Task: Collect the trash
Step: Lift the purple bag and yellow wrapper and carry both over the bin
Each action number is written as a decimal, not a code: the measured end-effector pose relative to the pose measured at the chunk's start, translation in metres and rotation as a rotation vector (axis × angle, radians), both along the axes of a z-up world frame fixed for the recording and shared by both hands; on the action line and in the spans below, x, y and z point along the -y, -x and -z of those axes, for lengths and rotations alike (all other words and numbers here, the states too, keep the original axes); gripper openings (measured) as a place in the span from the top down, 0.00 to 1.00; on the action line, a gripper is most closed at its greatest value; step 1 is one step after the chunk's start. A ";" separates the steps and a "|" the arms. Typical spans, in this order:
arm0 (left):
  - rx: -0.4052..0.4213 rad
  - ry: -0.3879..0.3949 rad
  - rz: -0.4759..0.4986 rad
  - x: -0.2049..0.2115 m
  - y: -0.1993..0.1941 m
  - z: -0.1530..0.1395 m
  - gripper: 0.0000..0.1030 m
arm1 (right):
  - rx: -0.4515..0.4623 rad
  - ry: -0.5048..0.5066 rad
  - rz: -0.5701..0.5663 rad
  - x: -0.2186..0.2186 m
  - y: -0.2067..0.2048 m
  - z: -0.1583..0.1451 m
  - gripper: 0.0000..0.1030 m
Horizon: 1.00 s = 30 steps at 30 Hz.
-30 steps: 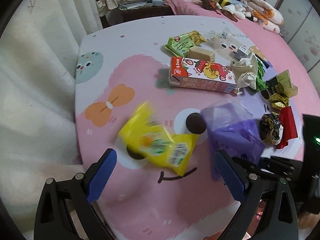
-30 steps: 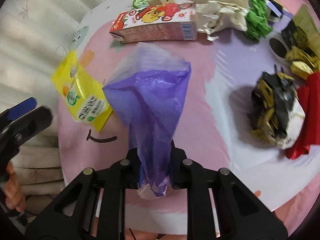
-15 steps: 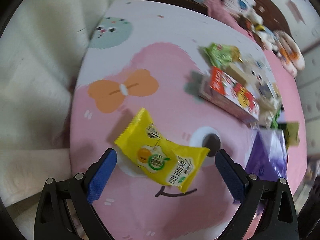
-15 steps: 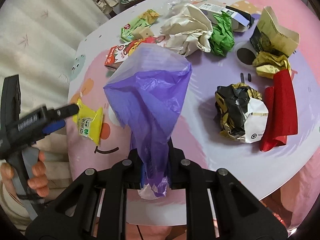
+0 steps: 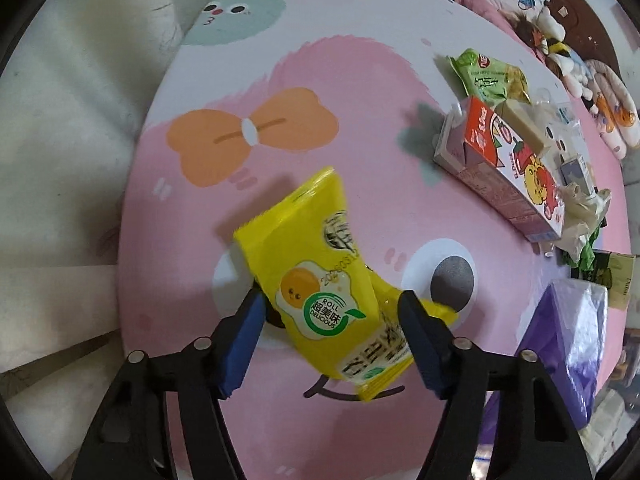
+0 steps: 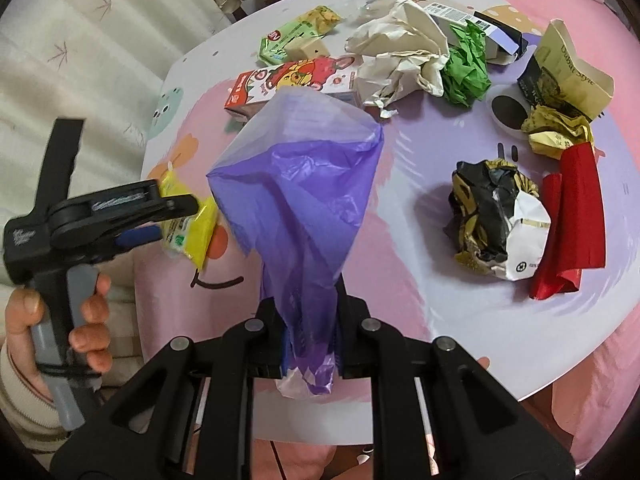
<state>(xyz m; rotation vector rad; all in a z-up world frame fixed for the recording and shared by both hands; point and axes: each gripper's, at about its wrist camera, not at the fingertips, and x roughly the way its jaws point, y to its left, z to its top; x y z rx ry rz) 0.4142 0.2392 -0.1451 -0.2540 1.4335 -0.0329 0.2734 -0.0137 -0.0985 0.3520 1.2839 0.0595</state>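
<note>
A cartoon-printed pink table (image 5: 248, 92) fills the centre (cream curtain (image 6: 80, 40) at left), bed (image 5: 592, 64) at upper right.

At lower centre, the right hand-held gripper (image 6: 310, 336) pinches a purple bag (image 6: 304, 184). At left, the left hand-held gripper (image 6: 176, 216) meets a yellow packet (image 6: 192, 232) on the counter (image 6: 420, 288).

My left wrist view: close above the table's (image 5: 248, 80) near-left edge, facing down. My right wrist view: higher, further back, facing across it. Shared: yellow wrapper (image 5: 320, 276) (image 6: 192, 228), purple bag (image 5: 568, 344) (image 6: 304, 200).
</note>
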 end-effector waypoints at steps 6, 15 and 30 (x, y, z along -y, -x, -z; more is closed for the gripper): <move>0.068 -0.041 0.104 0.018 0.007 -0.006 0.79 | 0.005 0.026 -0.033 -0.002 0.016 -0.013 0.88; 0.212 -0.065 0.196 0.045 0.048 -0.051 0.97 | 0.061 0.096 -0.077 0.013 0.045 -0.054 0.88; 0.369 -0.125 0.157 0.127 0.211 -0.128 0.97 | 0.190 0.080 -0.249 0.085 0.121 -0.098 0.88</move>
